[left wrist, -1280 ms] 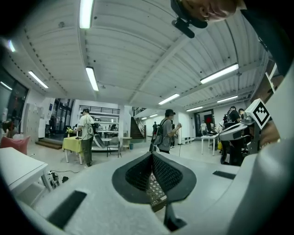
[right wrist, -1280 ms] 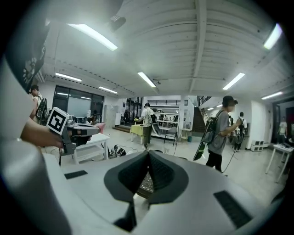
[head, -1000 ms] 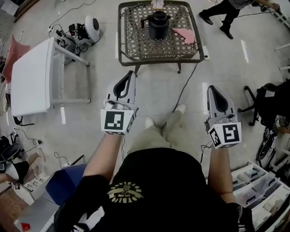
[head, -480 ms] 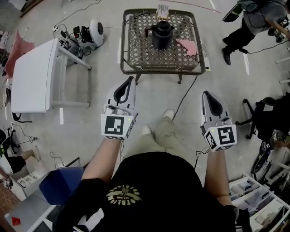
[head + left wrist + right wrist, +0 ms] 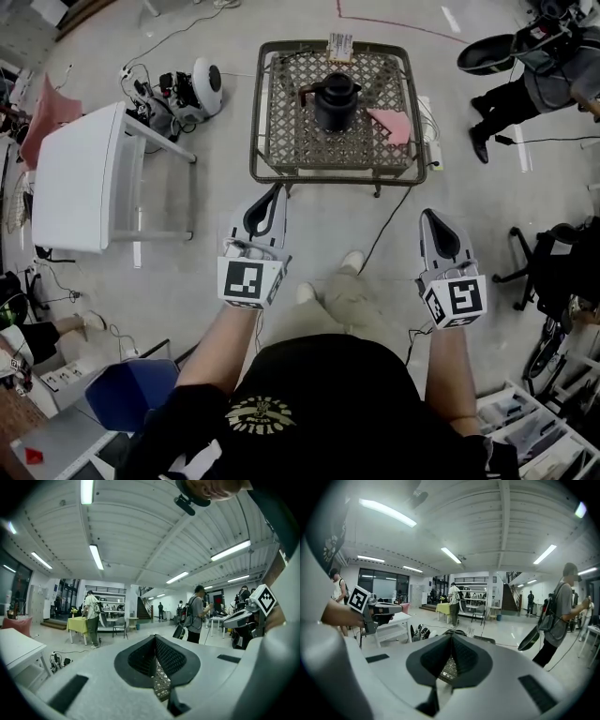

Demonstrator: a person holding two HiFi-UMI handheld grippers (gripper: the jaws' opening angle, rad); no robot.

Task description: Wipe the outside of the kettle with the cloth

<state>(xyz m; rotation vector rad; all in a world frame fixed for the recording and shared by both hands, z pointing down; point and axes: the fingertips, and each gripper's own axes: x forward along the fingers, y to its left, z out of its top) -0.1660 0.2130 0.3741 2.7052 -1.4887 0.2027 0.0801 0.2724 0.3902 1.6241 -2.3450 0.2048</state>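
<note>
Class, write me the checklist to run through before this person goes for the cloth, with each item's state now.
1. Kettle upright on wicker table: ok.
2. Cloth uncovered beside kettle: ok.
3. Right gripper open for cloth: not ok, jaws together, empty.
4. Left gripper open: not ok, jaws together, empty.
5. Grippers over table: not ok, both short of it.

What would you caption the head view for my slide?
Left gripper and right gripper, both shut and empty, point toward a lattice table bearing a black kettle and pink cloth.
</note>
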